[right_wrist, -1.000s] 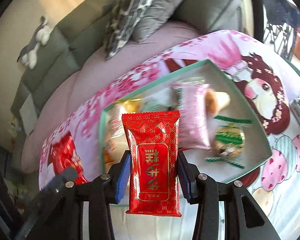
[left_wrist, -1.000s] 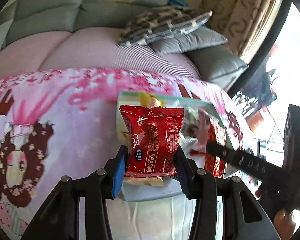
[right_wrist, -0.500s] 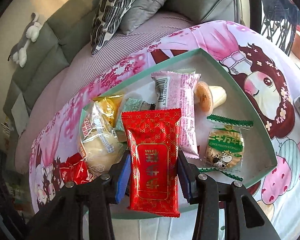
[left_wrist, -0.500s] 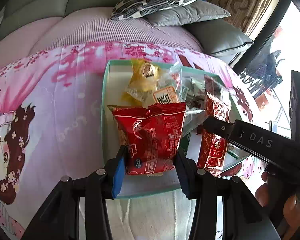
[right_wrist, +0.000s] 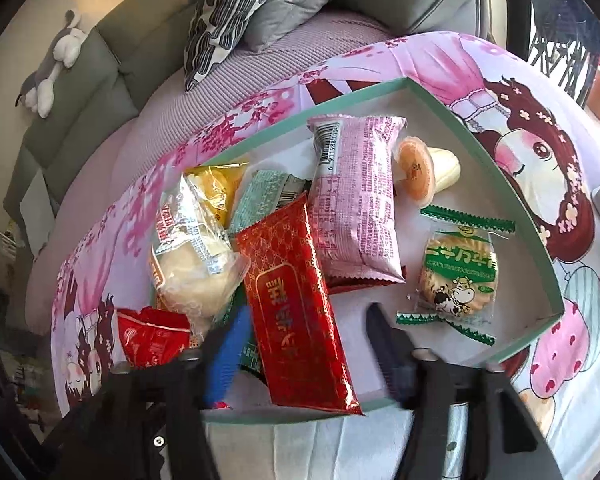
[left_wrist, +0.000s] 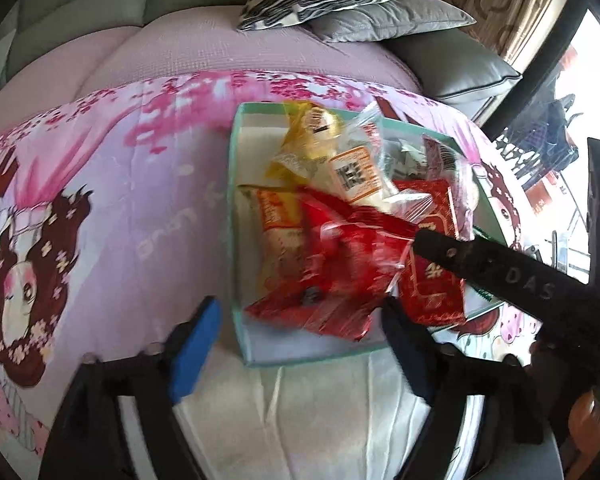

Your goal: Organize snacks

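Red foil has just left both claws. The left claw [left_wrist: 296,344] has just been opening; its blue pads now stand wide, and the crumpled red snack bag [left_wrist: 332,276] it gripped a second ago lies loose in the lower part of the teal-rimmed box [left_wrist: 236,184], just above the pads in the left wrist view and touching neither. The right claw [right_wrist: 304,344] has likewise just been opening, though less widely: the long red patterned packet [right_wrist: 296,300], clamped upright half a second ago, now lies slanted at the centre of the right wrist frame, its lower end between the parted jaws. Whether the blue pad at its left edge touches the foil I cannot tell; nothing presses it.

Around these two sit the pink wrapped bar [right_wrist: 356,200], the clear-wrapped bun [right_wrist: 192,264], the yellow packet [right_wrist: 216,180] and the green-edged biscuit [right_wrist: 456,276], all inside the box on the pink cartoon blanket [left_wrist: 100,208].

Both deliveries look done; what seems left is drawing the claws back without dragging foil, then finding any snack not yet boxed.
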